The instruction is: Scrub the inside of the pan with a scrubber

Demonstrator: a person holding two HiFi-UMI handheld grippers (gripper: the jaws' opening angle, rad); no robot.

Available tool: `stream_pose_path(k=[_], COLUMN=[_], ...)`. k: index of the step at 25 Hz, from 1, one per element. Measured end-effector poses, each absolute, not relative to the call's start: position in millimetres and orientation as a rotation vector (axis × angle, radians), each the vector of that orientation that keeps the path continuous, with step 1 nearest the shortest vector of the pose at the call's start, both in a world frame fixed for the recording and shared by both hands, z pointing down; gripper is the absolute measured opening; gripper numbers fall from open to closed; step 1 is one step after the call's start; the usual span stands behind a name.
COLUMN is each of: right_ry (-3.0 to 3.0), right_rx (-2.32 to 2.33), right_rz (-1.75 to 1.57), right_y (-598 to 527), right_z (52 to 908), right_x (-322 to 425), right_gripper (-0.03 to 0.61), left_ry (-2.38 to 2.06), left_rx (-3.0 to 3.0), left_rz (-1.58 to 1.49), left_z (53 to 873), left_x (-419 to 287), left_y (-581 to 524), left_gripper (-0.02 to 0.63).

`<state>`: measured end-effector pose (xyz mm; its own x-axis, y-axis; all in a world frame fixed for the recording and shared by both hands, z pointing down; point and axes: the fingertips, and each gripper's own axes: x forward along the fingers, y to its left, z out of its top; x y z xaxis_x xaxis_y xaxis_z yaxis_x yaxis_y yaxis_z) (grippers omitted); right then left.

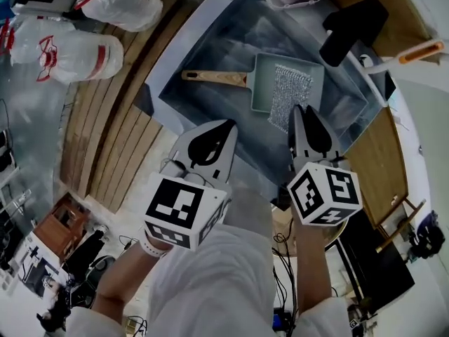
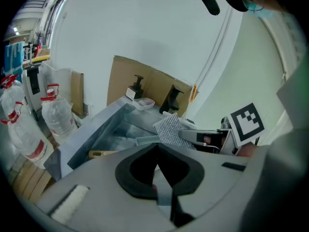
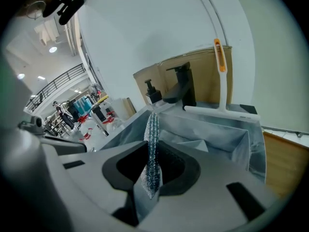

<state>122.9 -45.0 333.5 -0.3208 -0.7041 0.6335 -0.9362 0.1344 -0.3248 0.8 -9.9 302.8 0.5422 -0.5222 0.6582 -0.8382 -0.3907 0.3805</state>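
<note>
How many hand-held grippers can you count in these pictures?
2. The left hand-held gripper, shut and empty, is above the near edge of the sink; the right hand-held gripper grips the scrubber over the pan.

We find the grey steel sink (image 1: 210, 44) open around the wooden handle (image 1: 214, 76) of the pale green square pan (image 1: 261, 83). The black faucet (image 1: 351, 27) overhangs its far right corner, beside the white, orange-handled squeegee (image 1: 414, 53). The silver mesh scrubber (image 1: 289, 90) clamped in the right gripper (image 1: 299, 109) covers the pan's right half.

Mock-up sink station set in a large hall, plastic-lined sink (image 1: 188, 56), black faucet (image 1: 352, 25), cardboard backdrop (image 2: 147, 83), mezzanine railing (image 3: 62, 80) seen behind.
</note>
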Motion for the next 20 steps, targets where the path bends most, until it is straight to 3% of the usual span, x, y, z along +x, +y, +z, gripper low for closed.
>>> stream_pose_path(k=[20], right_ry=[-1.958], right_rx=[1.486], right_rz=[1.126], right_y=[-82.4], right_z=[462.6], right_x=[110.3], right_gripper=[0.054], left_ry=[-0.938], left_rx=[2.036], left_rz=[0.632], left_z=[387.7], left_x=[35.4], left_y=[-46.0], left_gripper=[-0.005])
